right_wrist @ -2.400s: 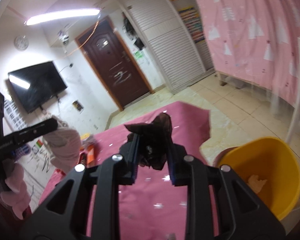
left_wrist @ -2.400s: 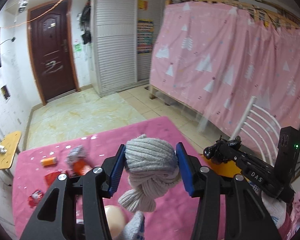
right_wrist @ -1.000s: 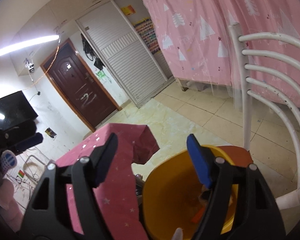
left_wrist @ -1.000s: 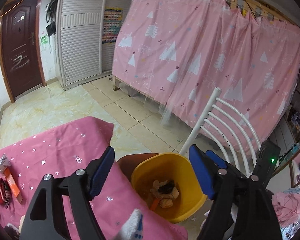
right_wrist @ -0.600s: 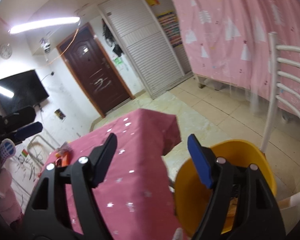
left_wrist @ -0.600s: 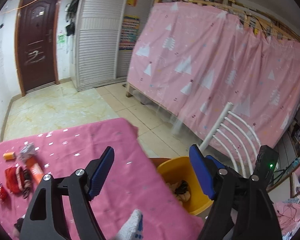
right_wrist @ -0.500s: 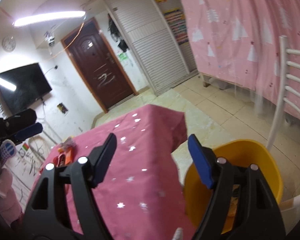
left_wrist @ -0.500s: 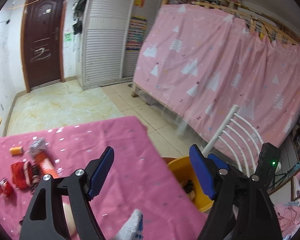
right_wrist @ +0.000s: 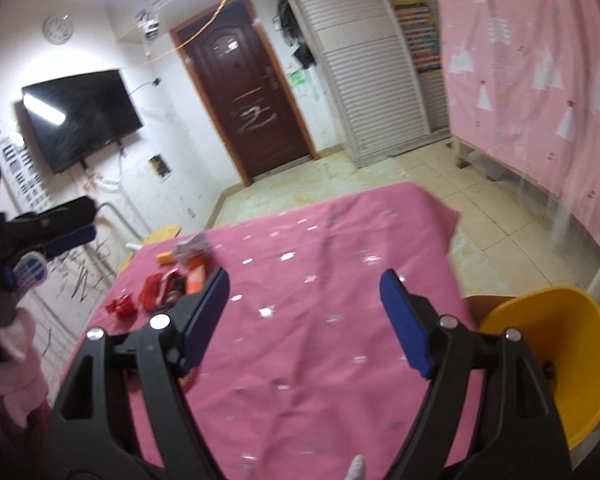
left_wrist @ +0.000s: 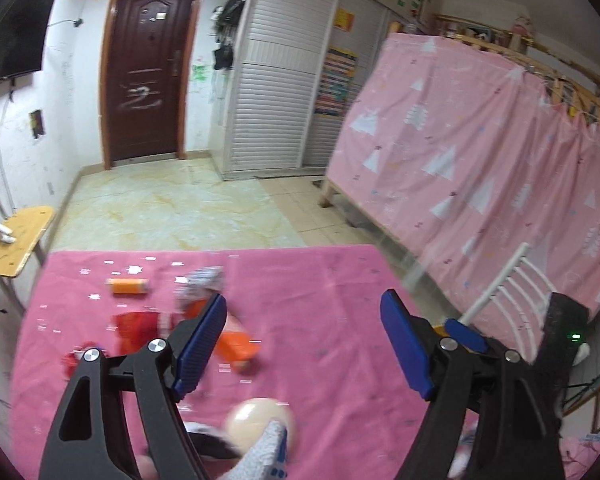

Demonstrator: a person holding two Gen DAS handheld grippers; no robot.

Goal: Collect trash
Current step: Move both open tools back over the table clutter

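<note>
My left gripper (left_wrist: 302,344): jaws wide apart, nothing between the blue pads, angled down over the pink cloth (left_wrist: 340,280).
My right gripper (right_wrist: 304,320): jaws opening, empty, over the same cloth.
Under my left gripper: a pale ball (left_wrist: 262,426) on the cloth, a grey knit bit (left_wrist: 268,456) just in front of it.
Trash left on the cloth: an orange tube (left_wrist: 127,286), a crumpled grey wad (left_wrist: 202,282), an orange wrapper (left_wrist: 234,344), red wrappers (left_wrist: 138,330), all in one cluster to my left, blurred.
Bin (right_wrist: 560,360): yellow, off the cloth's right edge, beside my right gripper; its inside is hidden from here.
Further out: white chair (left_wrist: 508,292), pink curtain (left_wrist: 480,160), brown door (left_wrist: 146,68).
</note>
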